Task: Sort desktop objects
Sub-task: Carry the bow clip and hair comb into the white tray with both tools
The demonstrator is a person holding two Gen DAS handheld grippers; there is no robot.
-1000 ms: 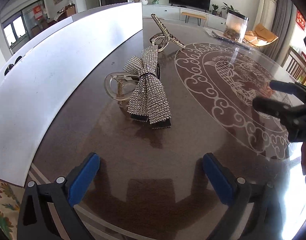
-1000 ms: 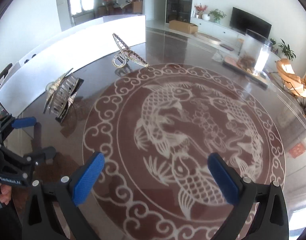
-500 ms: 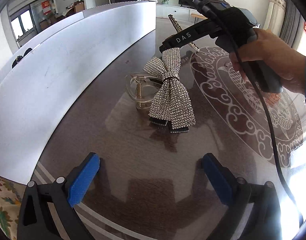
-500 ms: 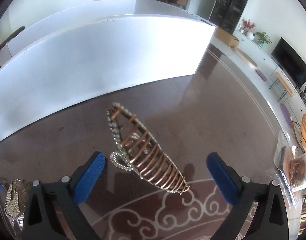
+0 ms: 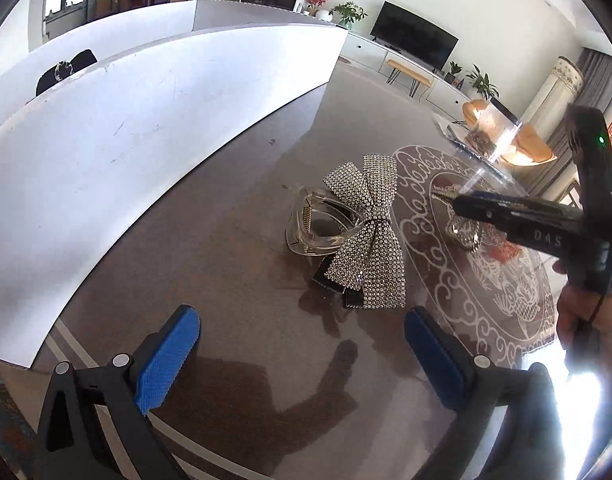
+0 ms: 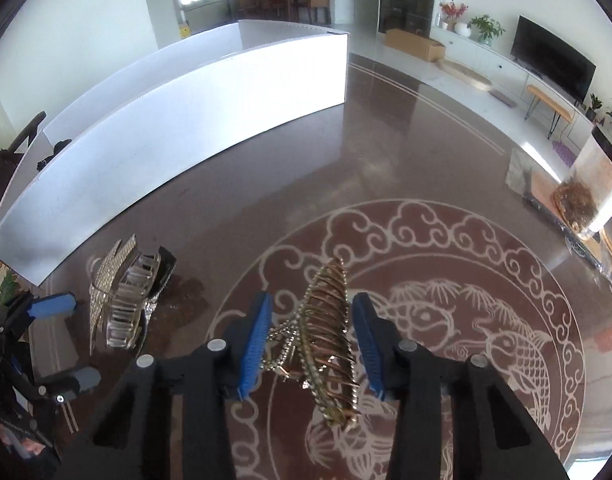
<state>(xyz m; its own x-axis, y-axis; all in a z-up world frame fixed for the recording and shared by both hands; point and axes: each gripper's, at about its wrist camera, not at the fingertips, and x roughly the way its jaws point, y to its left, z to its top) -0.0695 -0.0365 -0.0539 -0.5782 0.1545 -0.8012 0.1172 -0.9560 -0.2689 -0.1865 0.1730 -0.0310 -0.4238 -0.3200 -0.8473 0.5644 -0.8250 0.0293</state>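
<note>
Between the right gripper's (image 6: 311, 344) blue jaws sits the gold hair claw (image 6: 329, 340), pinched after they have just been closing; half a second ago it stood untouched by the white partition (image 6: 178, 120). "DAS" reads on that gripper's body. Left gripper (image 5: 298, 356) jaws stay spread, empty, near the rhinestone bow clip (image 5: 365, 240) on the bench (image 5: 226, 240).

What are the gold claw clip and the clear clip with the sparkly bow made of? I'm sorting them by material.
The gold claw clip looks like metal: thin, shiny wire teeth edged with small stones. The clear clip looks like transparent plastic, see-through with a bare metal spring. Its bow seems to be rhinestone mesh on black backing, possibly fabric.
</note>
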